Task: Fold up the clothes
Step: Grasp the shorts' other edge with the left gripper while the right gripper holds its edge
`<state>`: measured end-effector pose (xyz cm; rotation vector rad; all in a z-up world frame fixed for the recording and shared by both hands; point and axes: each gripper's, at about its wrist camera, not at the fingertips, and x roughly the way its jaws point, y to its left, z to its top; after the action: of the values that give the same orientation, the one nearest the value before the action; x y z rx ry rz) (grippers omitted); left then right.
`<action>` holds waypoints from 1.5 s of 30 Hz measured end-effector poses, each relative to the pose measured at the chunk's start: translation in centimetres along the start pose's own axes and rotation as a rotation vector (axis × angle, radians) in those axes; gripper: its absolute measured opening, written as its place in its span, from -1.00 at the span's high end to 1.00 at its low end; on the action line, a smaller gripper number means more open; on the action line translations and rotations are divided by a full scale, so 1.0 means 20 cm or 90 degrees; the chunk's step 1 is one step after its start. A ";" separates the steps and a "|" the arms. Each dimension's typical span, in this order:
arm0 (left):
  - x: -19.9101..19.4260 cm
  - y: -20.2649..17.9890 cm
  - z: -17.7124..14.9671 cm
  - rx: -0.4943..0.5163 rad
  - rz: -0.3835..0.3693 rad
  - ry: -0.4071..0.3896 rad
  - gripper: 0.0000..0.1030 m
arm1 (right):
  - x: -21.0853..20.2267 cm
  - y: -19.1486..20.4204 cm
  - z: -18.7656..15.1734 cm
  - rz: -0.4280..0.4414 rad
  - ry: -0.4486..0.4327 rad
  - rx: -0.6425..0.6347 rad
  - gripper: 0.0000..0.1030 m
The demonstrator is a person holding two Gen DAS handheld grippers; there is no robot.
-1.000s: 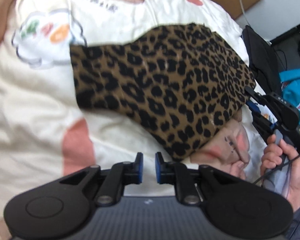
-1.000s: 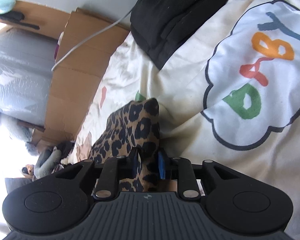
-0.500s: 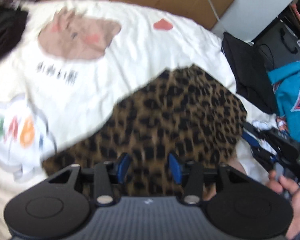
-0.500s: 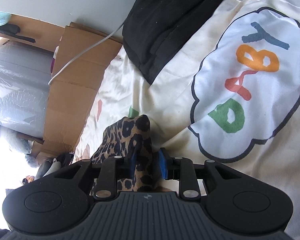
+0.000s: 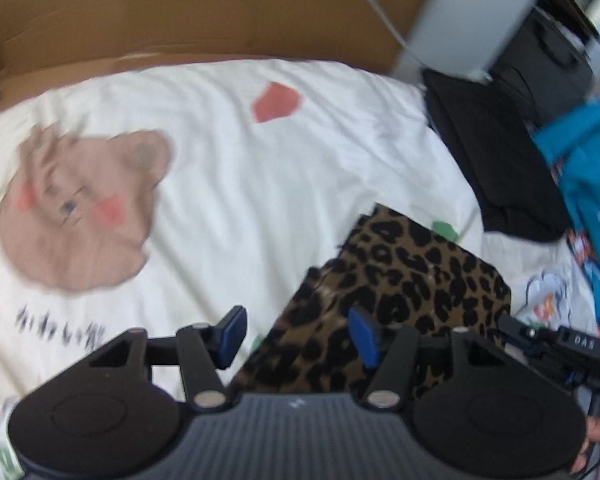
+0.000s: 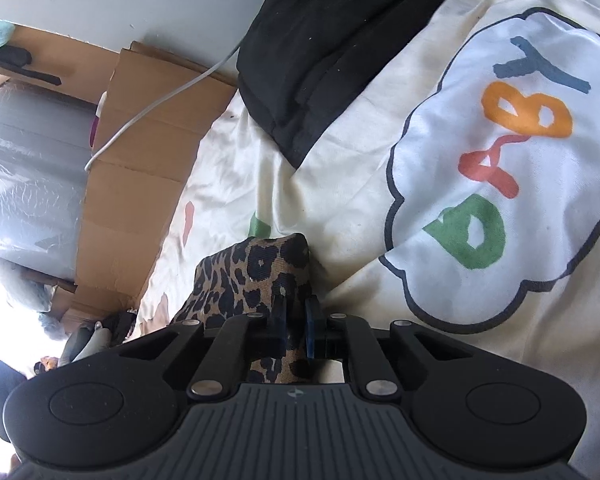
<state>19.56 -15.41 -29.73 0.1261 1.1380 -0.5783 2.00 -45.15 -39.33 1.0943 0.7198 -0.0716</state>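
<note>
A leopard-print garment lies folded on a cream printed bedsheet. My left gripper is open and empty, hovering over the garment's left edge. My right gripper is shut on a corner of the leopard-print garment and holds it just above the sheet. The right gripper also shows at the right edge of the left wrist view, next to the garment.
A black garment lies on the sheet beyond my right gripper. Flat cardboard with a white cable borders the bed's far side. A black bag and a teal garment lie at the right.
My left gripper opened wide and swung up and away over the garment, which now sits lower right in its view. My right gripper stayed shut on the garment and closed tighter.
</note>
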 end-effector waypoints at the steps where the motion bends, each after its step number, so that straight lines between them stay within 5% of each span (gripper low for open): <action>1: 0.02 -0.03 0.02 0.023 -0.005 0.009 -0.16 | 0.00 0.01 0.00 -0.001 0.001 -0.005 0.85; 16: 0.20 -0.20 0.14 0.250 -0.053 0.066 -0.04 | -0.03 0.05 0.00 0.001 0.009 -0.050 0.80; 25: 0.31 -0.16 0.20 0.150 -0.123 0.112 -0.02 | -0.06 0.05 -0.03 0.001 0.016 -0.023 0.79; 32: 0.22 -0.20 0.20 0.204 -0.092 0.103 0.55 | -0.11 0.10 -0.04 -0.009 0.012 -0.033 0.46; 33: 0.21 -0.20 0.20 0.210 -0.087 0.101 0.92 | -0.11 0.10 -0.04 -0.015 0.010 -0.036 0.46; 45: 0.16 -0.16 0.15 0.232 -0.062 0.063 0.93 | -0.17 0.11 -0.07 -0.021 0.017 -0.048 0.31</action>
<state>21.41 -20.41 -30.59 0.4186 1.1290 -0.8716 -0.47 -43.95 -36.13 1.0128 0.7589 -0.0572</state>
